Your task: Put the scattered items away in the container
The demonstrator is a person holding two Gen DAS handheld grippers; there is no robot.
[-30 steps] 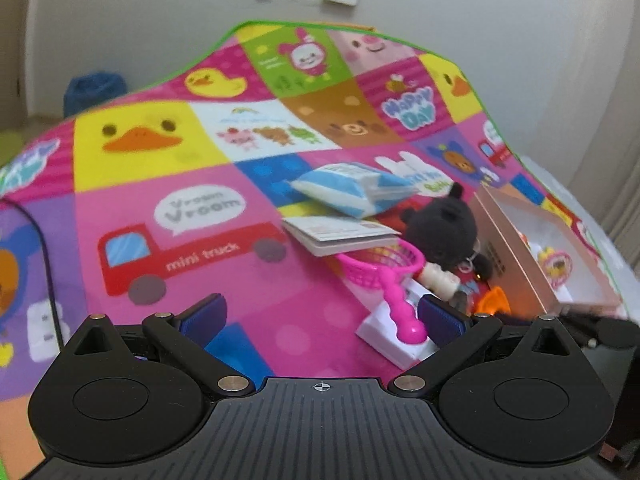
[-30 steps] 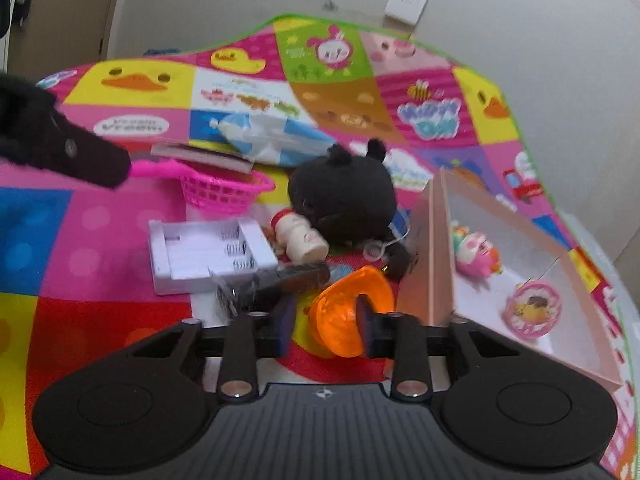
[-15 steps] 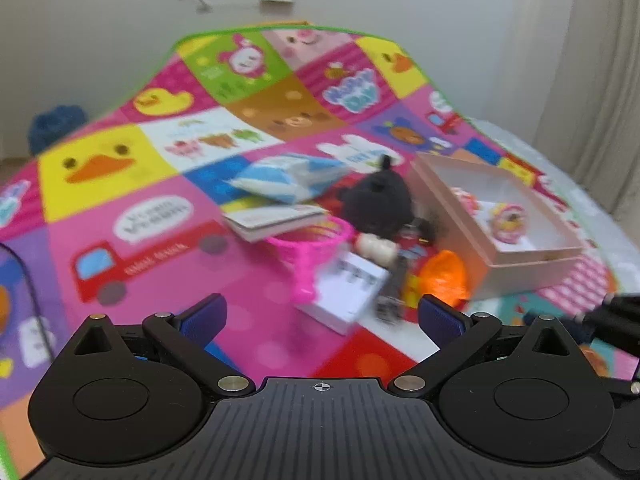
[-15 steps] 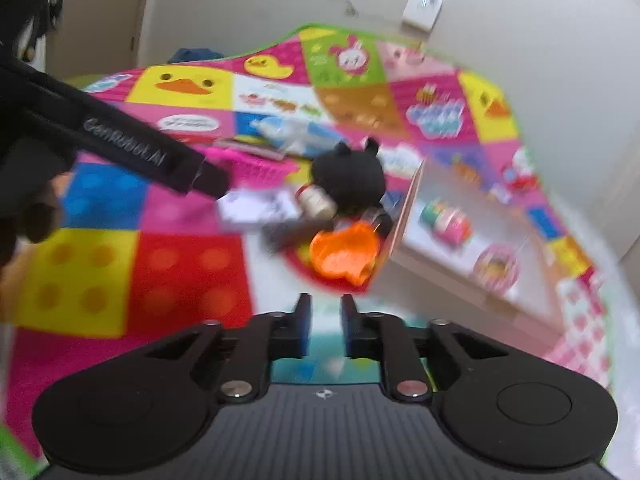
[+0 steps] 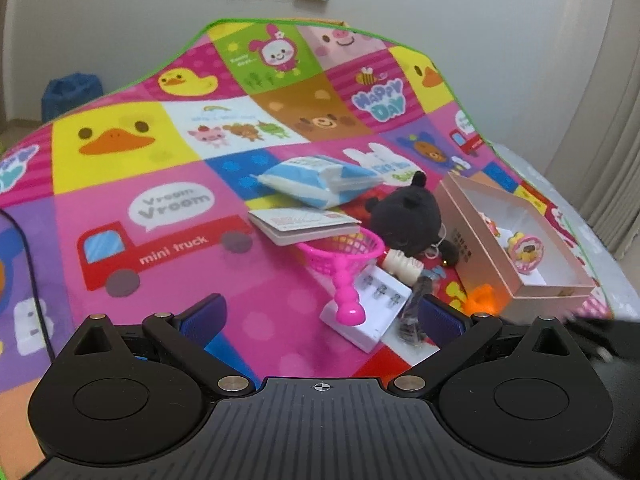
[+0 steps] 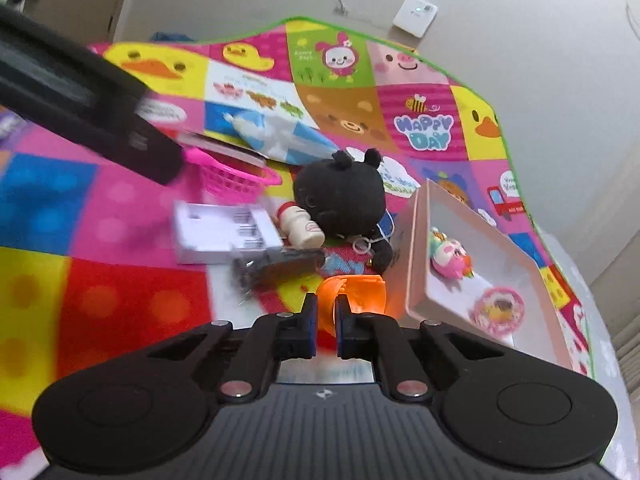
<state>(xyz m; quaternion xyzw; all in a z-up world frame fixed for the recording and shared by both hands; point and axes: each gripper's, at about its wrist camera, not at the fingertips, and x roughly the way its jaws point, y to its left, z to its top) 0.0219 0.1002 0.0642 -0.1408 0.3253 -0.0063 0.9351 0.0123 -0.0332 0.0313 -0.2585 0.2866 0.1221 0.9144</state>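
We hold the left gripper [image 5: 320, 312] low over the colourful play mat [image 5: 168, 248]. Its jaws are spread wide with nothing between them.

The right gripper [image 6: 325, 320] sits bottom centre in its own view. Its jaws have just been closing and are now almost together. A sliver of the orange toy [image 6: 360, 294] shows in the narrow gap, but we cannot tell whether the pads pinch its edge or it only lies behind them.

The orange toy rests on the mat, right against the near left wall of the pink cardboard box [image 6: 412, 248], which fills the right side of that view. Inside the box lie a pink-and-white figure toy [image 6: 448, 258] and, nearer us, a round pink disc toy [image 6: 500, 308].

The rest is clustered left of the box:
- A black plush toy [image 6: 340, 200] is at frame centre, with a small bottle [image 6: 300, 228] leaning against it.
- A white battery tray [image 6: 216, 232] lies further left, and a dark wrapped item [image 6: 276, 266] lies just below it.
- Above these are a pink toy net [image 5: 344, 250], a booklet [image 5: 304, 224] and a blue-and-white striped packet [image 5: 316, 180].
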